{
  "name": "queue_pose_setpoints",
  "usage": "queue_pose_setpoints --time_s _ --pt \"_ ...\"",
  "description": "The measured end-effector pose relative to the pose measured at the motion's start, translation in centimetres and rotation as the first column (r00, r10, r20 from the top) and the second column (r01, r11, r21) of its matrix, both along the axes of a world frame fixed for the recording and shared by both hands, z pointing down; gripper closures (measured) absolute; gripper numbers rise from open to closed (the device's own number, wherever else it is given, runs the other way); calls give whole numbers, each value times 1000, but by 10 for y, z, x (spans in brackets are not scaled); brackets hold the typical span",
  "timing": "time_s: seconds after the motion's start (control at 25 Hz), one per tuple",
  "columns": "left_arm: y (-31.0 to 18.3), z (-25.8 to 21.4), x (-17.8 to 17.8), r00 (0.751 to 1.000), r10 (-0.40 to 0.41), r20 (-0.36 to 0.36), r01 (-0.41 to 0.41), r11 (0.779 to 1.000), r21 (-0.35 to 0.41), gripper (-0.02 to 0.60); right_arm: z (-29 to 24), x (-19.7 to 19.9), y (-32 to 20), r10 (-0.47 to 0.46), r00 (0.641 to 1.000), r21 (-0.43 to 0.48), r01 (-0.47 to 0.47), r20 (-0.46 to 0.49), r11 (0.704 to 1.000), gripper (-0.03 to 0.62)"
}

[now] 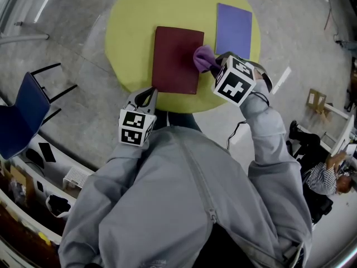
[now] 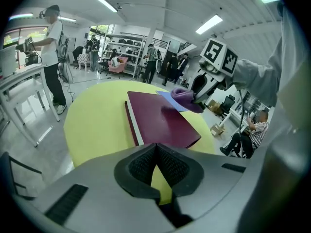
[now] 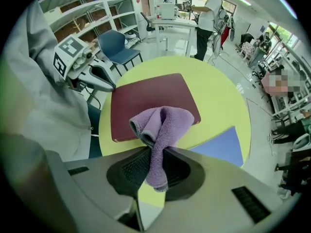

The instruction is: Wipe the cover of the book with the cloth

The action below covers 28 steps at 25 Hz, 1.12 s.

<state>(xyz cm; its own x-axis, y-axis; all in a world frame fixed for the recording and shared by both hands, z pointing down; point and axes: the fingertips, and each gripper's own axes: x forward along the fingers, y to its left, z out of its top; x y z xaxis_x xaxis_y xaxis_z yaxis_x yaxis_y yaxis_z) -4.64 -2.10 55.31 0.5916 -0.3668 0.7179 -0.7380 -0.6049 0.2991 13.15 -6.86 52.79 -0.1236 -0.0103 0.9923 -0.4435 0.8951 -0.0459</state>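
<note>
Right gripper [image 1: 215,65] pinches the purple cloth [image 1: 203,56] w/ both jaws pressed on it. A folded wad sticks out past the tips and a short tail hangs behind them. The cloth sits at the right edge of the dark red book [image 1: 177,60], over the cover. Can't tell if it's pressing down or just above.

The book lies flat and closed on the round yellow table [image 1: 128,15], w/ a blue sheet [image 1: 234,29] just beside it on the right. Left gripper [image 1: 146,96] hovers at the near table edge, just off the book's near left corner. Its jaws are pressed together w/ nothing btw them.

Step in hand, as I judge it: start of the wipe.
- Lower until the wad flattens on the cover, so only cloth touches, not the jaw tips.
- Sweep right to left in straight overlapping passes, incl. corners and edges.
- Use light, even pressure; the book looks free to slide on the smooth top.
- Could set the left gripper on the near left corner to pin it.
- Firm pinch needed, or drag may pull the cloth out.
</note>
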Motion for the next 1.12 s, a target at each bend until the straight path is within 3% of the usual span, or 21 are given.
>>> queue_pose_setpoints --time_s 0.36,0.72,1.12 --pt "0 -2 3 1000 -13 -10 13 1000 2 563 -37 -58 -3 -97 991 73 90 95 993 511" --pt "0 -2 -2 1000 -24 -12 24 1000 10 564 -40 -127 6 -172 967 75 161 190 984 511" --pt "-1 1 -8 999 -39 -18 40 999 17 565 -19 -177 18 -219 945 25 219 241 975 511"
